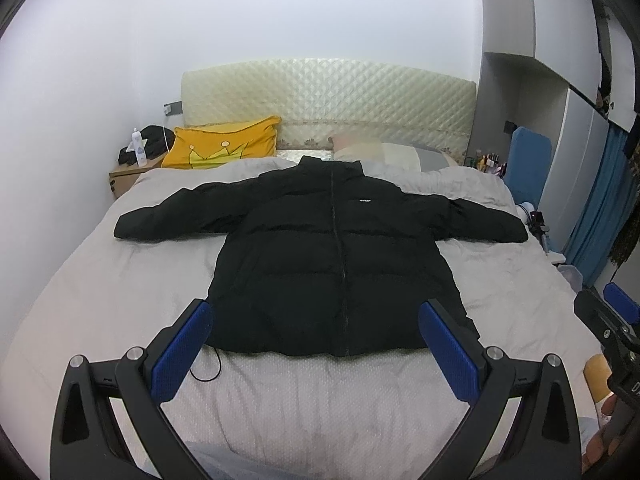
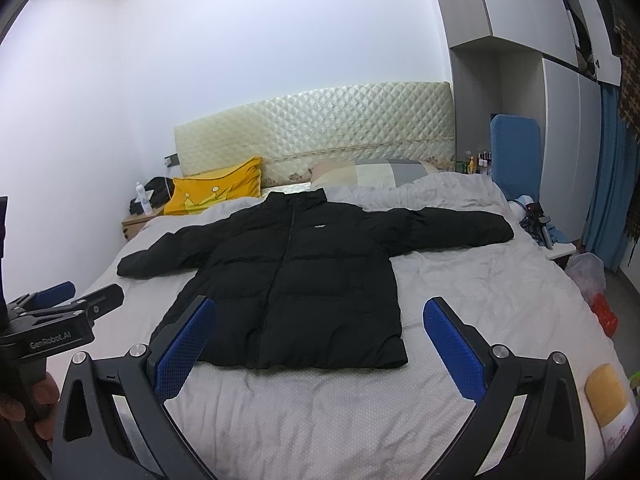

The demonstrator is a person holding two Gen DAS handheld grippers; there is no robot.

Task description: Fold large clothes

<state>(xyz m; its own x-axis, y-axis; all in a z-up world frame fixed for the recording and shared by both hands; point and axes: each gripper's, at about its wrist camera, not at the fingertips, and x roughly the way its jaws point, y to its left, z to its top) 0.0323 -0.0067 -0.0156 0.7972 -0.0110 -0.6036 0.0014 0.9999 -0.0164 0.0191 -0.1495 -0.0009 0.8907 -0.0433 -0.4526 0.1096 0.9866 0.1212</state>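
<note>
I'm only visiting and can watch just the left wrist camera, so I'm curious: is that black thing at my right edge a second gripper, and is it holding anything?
Observer: Yes, that's the right gripper. Its own camera shows the jaws wide open with nothing between them, facing the black jacket.
Operator: Is anything on the floor beside the bed?
Observer: A clear plastic bag lies right of the bed, with something red next to it.
Operator: Does my gripper carry any writing?
Observer: Yes, the left gripper reads "GenRobot.AI" on its body.
</note>
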